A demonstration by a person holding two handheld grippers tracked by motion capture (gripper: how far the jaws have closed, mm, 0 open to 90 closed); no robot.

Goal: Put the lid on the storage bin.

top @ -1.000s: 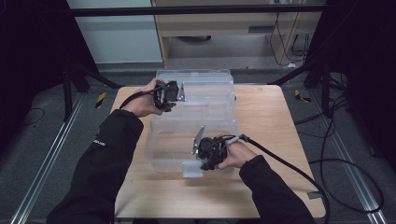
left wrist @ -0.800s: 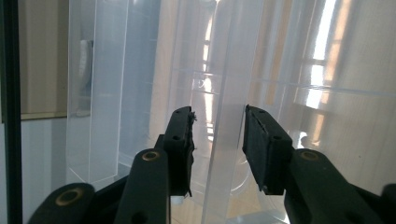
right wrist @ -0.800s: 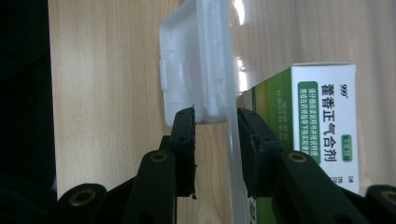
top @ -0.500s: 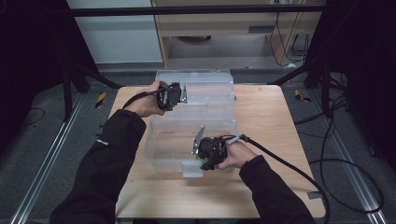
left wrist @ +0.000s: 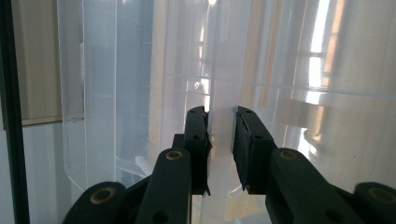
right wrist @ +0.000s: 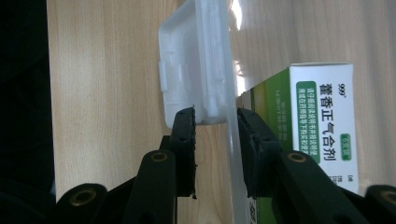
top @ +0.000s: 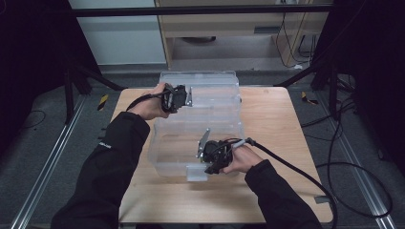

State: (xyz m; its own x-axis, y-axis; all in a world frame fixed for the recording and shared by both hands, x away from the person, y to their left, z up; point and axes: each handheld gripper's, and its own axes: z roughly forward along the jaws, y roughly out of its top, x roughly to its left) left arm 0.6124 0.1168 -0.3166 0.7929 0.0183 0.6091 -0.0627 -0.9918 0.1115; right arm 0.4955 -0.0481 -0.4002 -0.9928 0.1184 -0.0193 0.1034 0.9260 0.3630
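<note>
So I had a clear plastic storage bin (top: 200, 129) sitting in the middle of the wooden counter (top: 277, 143), with its clear lid (top: 210, 88) standing at the far side. My left hand-held gripper (top: 184, 95) was up at that far left part, and in the left gripper view (left wrist: 219, 140) its jaws sat on either side of a thin clear plastic wall (left wrist: 219, 93), pretty much closed on it. My right hand-held gripper (top: 203, 155) was at the near rim; in the right gripper view (right wrist: 215, 140) a thin clear edge ran between the jaws, right by the white latch (right wrist: 196, 65), jaws narrow but I couldn't tell if they actually pinched. A green-and-white medicine box (right wrist: 317, 130) showed through the bin wall.
</note>
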